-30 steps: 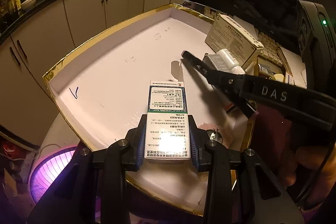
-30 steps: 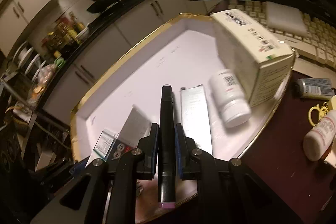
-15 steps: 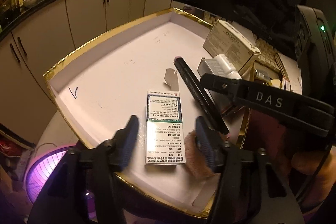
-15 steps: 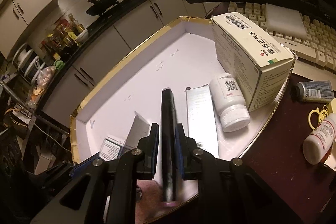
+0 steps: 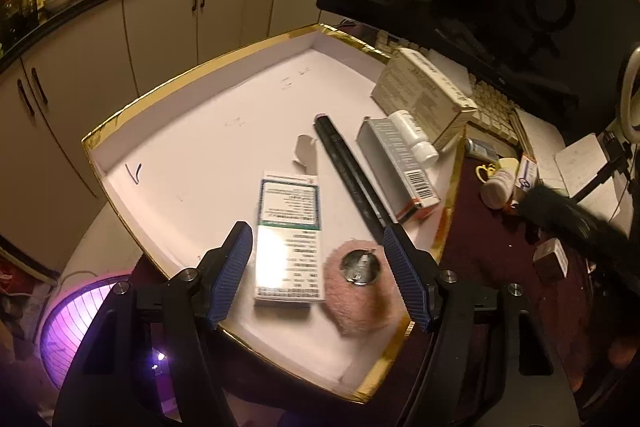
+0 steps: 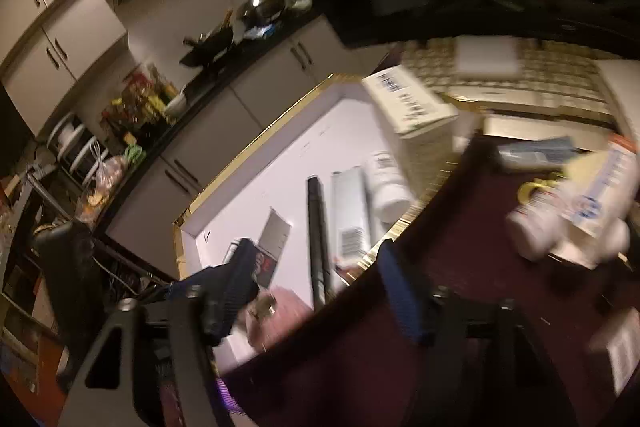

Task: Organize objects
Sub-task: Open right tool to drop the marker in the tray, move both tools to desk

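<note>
Inside the shallow white gold-rimmed tray [image 5: 120, 123] lie a flat white medicine box with green-edged label [image 5: 289, 239] and a long black marker pen [image 5: 352, 175], side by side, apart. I see my left gripper [image 5: 318, 279] wide open over the box, gripping nothing; my right gripper [image 6: 320, 291] is equally spread and empty. Both placements look finished. Next, I judge, I must steer right toward the white bottle [image 5: 498, 183] on the dark red table [image 5: 496, 267].
</note>
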Action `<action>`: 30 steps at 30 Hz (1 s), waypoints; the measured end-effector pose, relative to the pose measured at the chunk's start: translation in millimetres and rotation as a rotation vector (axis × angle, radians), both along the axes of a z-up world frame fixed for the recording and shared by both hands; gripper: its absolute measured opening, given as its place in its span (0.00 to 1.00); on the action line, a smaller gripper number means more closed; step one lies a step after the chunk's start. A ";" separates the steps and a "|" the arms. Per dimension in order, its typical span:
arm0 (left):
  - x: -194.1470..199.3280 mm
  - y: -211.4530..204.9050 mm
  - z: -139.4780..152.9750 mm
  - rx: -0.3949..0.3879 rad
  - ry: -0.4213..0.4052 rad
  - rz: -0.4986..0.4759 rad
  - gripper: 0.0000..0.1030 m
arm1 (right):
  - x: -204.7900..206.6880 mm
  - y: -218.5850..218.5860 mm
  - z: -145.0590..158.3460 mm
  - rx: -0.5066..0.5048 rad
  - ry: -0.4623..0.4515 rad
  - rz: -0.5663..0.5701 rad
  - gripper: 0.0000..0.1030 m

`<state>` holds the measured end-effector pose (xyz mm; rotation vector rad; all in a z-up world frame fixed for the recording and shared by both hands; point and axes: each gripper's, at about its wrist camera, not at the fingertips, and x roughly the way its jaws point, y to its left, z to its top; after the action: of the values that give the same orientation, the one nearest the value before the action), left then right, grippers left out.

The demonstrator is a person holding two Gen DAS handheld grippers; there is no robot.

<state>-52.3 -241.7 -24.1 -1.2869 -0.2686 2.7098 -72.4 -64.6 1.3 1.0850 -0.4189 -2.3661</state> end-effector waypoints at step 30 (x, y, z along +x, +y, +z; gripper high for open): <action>-94.0 229.1 -33.5 -0.223 -0.078 -0.463 0.71 | 113.9 176.4 -18.8 0.018 0.073 -0.347 0.80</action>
<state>-146.3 -12.6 -57.6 -1.3137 0.2997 2.3434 41.5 111.8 -17.6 0.9961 -0.6017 -2.7056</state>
